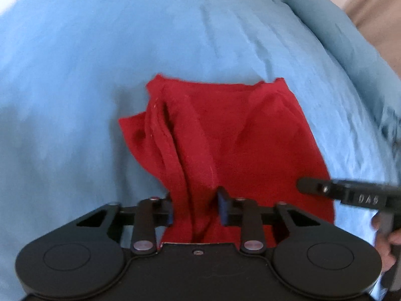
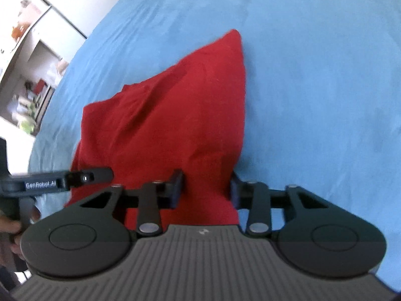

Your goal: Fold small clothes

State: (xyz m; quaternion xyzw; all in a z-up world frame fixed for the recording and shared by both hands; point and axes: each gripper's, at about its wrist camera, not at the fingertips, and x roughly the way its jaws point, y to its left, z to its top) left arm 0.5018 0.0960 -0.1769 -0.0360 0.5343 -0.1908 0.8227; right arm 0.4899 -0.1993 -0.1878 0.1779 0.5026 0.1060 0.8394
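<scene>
A small red garment of soft, matte knit cloth lies rumpled on a pale blue bedsheet that is faintly creased. Its near edge is gathered into thick folds, its far edge flatter with two peaked corners. The left tool, black with blue pads, has its jaws part-way apart with bunched red folds between them. The right tool likewise straddles a lifted, tapering ridge of the cloth.

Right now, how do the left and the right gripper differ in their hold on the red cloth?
The left gripper holds a bunched, creased part of the red cloth; the right gripper holds a smoother part. The left body is plain black, the right ribbed grey. Both hold the near edge above the blue sheet.
</scene>
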